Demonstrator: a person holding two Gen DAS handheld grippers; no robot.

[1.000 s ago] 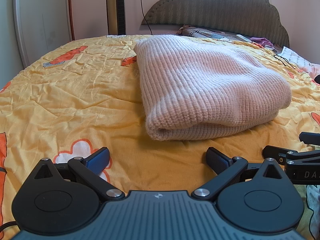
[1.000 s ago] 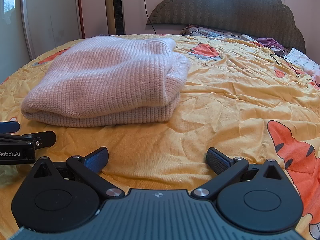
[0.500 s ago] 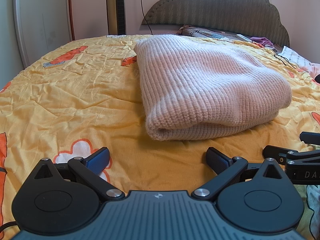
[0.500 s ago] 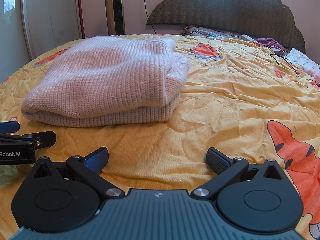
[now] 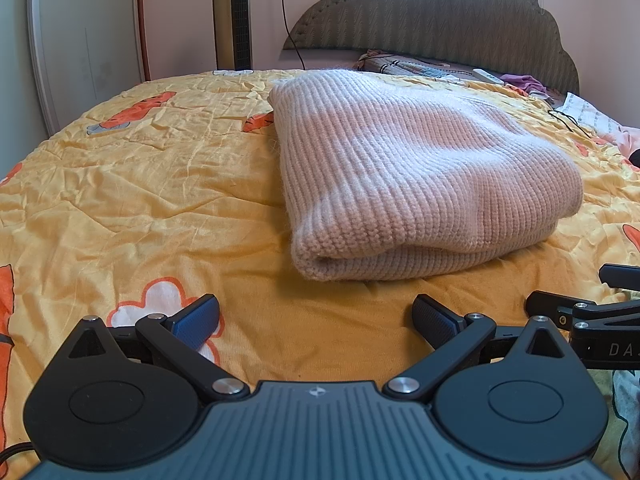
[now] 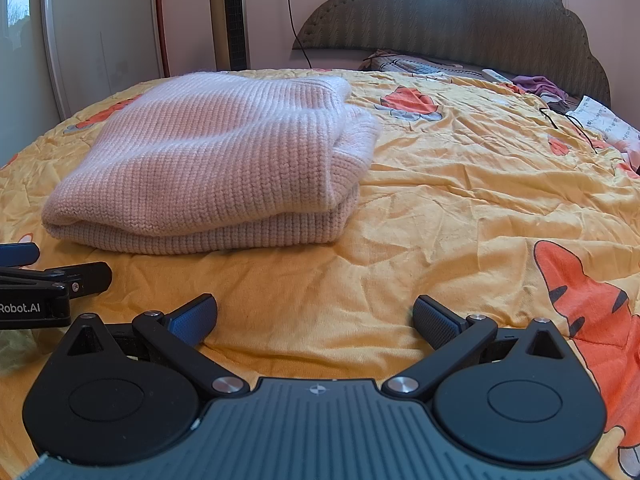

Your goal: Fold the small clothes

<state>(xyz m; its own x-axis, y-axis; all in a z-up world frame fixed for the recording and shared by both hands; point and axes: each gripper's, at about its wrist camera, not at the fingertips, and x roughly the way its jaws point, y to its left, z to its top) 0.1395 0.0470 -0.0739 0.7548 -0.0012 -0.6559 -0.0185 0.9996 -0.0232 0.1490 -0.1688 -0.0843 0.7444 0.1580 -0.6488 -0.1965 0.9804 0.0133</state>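
Observation:
A pink knitted sweater (image 5: 416, 176) lies folded in a thick bundle on the yellow bedspread (image 5: 140, 184). It also shows in the right wrist view (image 6: 216, 164), ahead and to the left. My left gripper (image 5: 316, 316) is open and empty, resting low on the bed just in front of the sweater's near fold. My right gripper (image 6: 316, 316) is open and empty, to the right of the left one and in front of the sweater's right end. Each gripper shows at the edge of the other's view.
A dark padded headboard (image 5: 432, 20) stands at the far end, with crumpled clothes (image 6: 536, 84), a remote and a black cable (image 6: 568, 124) near it. A tower fan (image 6: 230, 16) and a white wardrobe door (image 6: 100, 32) stand at the left wall.

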